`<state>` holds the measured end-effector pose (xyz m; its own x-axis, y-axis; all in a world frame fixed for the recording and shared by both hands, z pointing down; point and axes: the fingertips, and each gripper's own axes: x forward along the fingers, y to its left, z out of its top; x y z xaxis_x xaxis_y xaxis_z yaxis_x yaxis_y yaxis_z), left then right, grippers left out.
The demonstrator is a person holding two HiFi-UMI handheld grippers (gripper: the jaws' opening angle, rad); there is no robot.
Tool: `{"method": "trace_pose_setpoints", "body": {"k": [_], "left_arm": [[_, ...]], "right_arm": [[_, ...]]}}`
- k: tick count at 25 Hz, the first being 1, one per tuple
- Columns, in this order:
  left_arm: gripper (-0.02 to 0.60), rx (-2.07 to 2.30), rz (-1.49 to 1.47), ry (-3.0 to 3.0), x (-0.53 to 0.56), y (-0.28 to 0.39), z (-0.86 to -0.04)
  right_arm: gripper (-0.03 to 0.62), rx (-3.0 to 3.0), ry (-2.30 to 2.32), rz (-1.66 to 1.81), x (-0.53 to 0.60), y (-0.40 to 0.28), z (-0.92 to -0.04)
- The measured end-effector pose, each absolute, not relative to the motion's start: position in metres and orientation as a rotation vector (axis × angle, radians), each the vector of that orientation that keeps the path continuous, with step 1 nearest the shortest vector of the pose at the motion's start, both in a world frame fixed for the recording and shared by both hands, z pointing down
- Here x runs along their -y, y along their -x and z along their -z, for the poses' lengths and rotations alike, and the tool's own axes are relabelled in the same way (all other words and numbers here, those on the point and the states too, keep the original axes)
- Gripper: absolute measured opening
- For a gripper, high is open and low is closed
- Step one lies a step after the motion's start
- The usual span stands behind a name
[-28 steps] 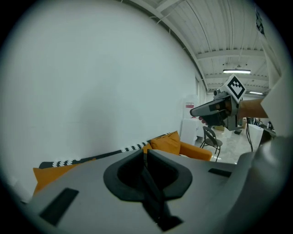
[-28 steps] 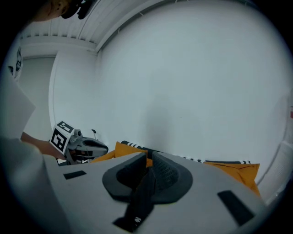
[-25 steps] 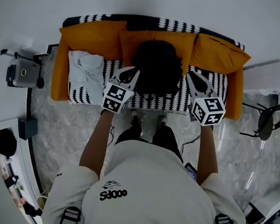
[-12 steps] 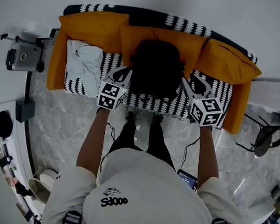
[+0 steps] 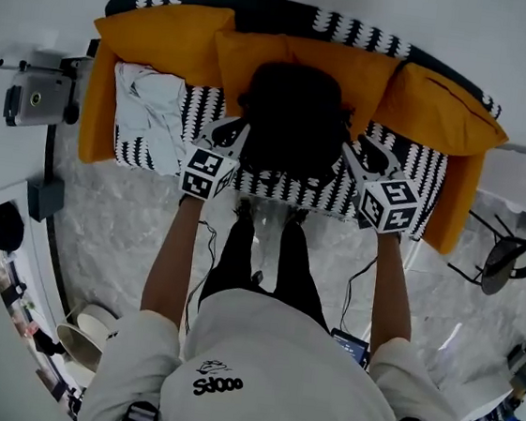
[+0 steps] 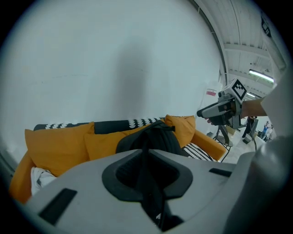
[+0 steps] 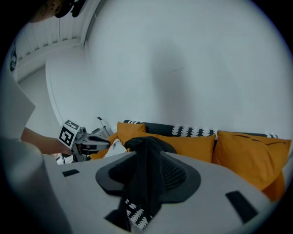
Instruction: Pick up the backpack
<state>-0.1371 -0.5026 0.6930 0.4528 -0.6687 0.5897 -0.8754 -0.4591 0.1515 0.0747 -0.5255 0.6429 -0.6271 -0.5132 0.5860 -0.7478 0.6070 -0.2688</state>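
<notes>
A black backpack (image 5: 292, 123) stands upright on the sofa seat against the orange back cushions, between my two grippers. My left gripper (image 5: 228, 135) is at its left side, shut on a thin black strap (image 6: 149, 185) that runs up to the backpack (image 6: 153, 139). At the right side, the jaws of my right gripper (image 5: 367, 156) are opening. A wider black strap (image 7: 145, 183) lies loosely in their gap, and the patterned seat shows below it. The backpack (image 7: 146, 145) lies just ahead of them.
The sofa (image 5: 410, 165) has a black-and-white patterned seat and orange cushions (image 5: 160, 37). A pale crumpled cloth (image 5: 146, 116) lies on its left end. A camera on a stand (image 5: 34, 103) is left of the sofa and a dark chair (image 5: 508, 256) is at the right.
Both grippers have come down with the backpack toward the sofa seat. The head view has shifted, so the sofa now sits higher in it.
</notes>
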Motion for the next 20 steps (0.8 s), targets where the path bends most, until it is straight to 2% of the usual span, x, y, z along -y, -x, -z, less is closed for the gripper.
{"method": "trace_pose_setpoints", "body": {"k": [1,3,8,14,20], "left_arm": [[0.041,1.282,-0.636,-2.271,0.505,0.134,-0.699],[0.123,1.256,-0.637,-2.262,0.510,0.129,-0.712],[0.125,1.189,-0.668,-2.241,0.521,0.127,-0.750],[0.205,1.044,-0.716,-2.210,0.530,0.125,-0.802],[0.246,0.974,-0.762,-2.165,0.540,0.123,-0.849]], "right_arm": [[0.163,2.377,-0.995,-0.716,0.528,-0.076,-0.650],[0.163,2.368,-0.977,-0.740,0.530,-0.077,-0.666],[0.166,2.339,-0.918,-0.748,0.542,-0.072,-0.705],[0.191,2.305,-0.890,-0.817,0.562,-0.069,-0.752],[0.235,2.268,-0.833,-0.849,0.570,-0.067,-0.795]]}}
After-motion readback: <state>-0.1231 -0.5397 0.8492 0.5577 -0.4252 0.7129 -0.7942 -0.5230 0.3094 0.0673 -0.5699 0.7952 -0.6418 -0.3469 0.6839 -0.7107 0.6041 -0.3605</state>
